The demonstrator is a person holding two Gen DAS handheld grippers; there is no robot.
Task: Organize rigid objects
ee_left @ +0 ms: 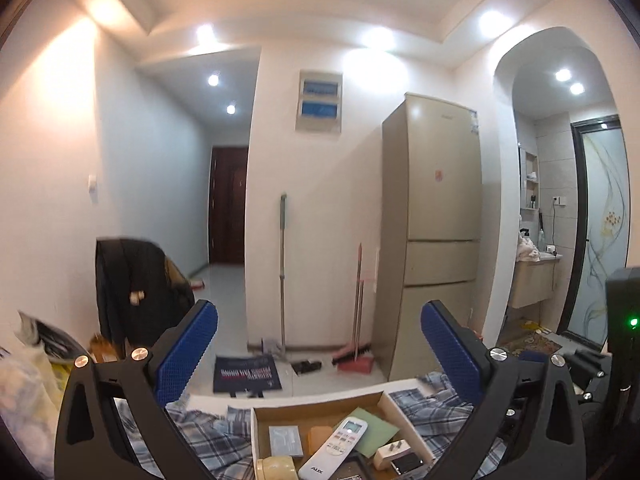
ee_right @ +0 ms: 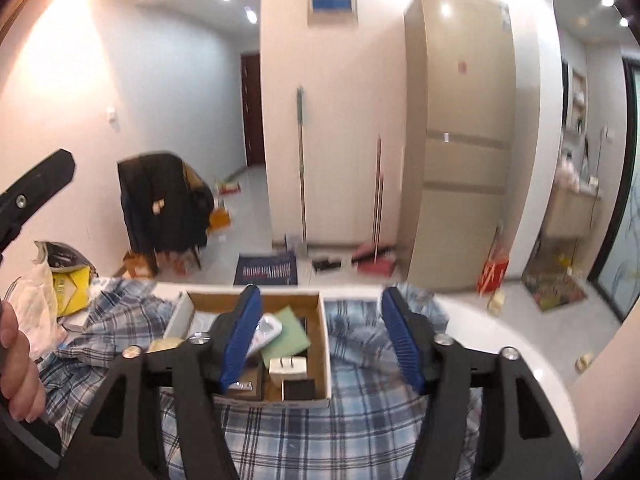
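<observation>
The cardboard box (ee_right: 324,344) sits on the plaid cloth (ee_right: 360,432) and already holds the white remote (ee_left: 334,452), a green card (ee_left: 376,430), a white plug adapter (ee_right: 287,366) and other small items; judged nearly complete, with no loose rigid object seen outside. Left gripper (ee_left: 320,344) stands wide and empty, above the box. Right gripper (ee_right: 320,336) is moderately parted, empty, its left finger overlapping the box.
</observation>
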